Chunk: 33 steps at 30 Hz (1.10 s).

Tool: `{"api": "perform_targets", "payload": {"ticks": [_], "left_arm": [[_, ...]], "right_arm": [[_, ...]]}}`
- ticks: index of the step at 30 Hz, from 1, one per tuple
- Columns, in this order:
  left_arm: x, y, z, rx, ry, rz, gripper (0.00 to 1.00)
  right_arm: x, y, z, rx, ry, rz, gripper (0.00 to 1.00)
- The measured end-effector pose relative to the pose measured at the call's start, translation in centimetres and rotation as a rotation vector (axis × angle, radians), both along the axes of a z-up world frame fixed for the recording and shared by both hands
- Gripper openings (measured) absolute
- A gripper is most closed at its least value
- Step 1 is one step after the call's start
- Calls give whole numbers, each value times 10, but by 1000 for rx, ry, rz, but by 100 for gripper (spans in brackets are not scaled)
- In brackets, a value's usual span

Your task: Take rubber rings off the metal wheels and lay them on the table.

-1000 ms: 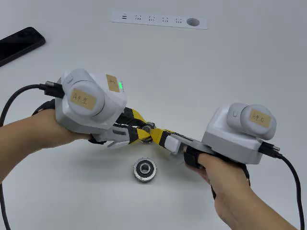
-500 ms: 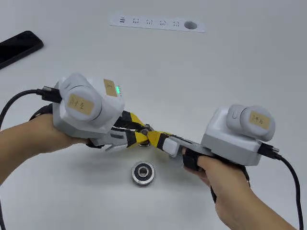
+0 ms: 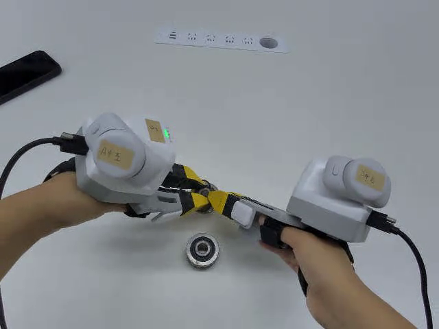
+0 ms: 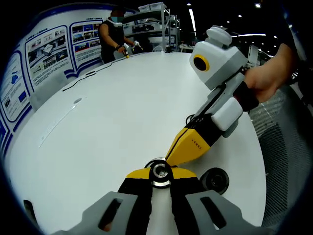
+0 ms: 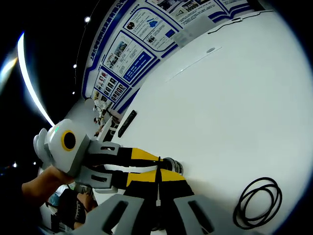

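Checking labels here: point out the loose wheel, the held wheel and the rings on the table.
loose wheel [image 3: 204, 249], head view, its hub.
held wheel [image 4: 160, 171], left gripper view, its hub.
rings [image 5: 243, 198], right gripper view, the upper-left cord.

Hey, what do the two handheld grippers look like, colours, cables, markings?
Both the left gripper and right gripper have rounded white-grey housings, each with a tan handwritten label and a black cable. Claws are yellow and black. The left one shows a green light. The person wears black hand straps.

left tongs [image 4: 160, 175] yellow-black | housing [image 3: 156, 164] white | label [image 3: 115, 155] tan | LED [image 3: 166, 134] green | cable [image 3: 26, 152] black
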<state>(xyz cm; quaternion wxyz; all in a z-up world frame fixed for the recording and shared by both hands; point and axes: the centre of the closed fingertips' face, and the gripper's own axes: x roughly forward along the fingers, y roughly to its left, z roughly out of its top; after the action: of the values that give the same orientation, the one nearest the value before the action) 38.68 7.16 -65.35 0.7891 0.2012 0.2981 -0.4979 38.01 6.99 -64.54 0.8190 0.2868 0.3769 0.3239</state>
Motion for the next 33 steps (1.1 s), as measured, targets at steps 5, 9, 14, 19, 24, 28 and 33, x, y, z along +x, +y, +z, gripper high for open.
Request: {"api": "perform_targets", "payload": {"ticks": [5,9,14,19,24,28,33], "left_arm": [[0,1,2,-8,-5,14,14],[1,4,10,-27,-16,24,18],[-3,14,19,-42,-20,33,21],[-6,29,21,-33,-24,62,25],[-9,41,34,-73,-37,115,29],[-9,47,46,-117,-51,152,29],[-10,51,62,-168,-78,188,35]], "right_arm": [[1,-1,-1,1,14,-19,1],[1,-1,-1,8,27,-26,2],[-1,5,0,31,42,-20,2],[-3,11,4,55,50,-16,2],[-1,10,19,114,53,-40,2],[5,-2,32,158,63,-94,2],[10,-28,37,159,49,-155,2]]}}
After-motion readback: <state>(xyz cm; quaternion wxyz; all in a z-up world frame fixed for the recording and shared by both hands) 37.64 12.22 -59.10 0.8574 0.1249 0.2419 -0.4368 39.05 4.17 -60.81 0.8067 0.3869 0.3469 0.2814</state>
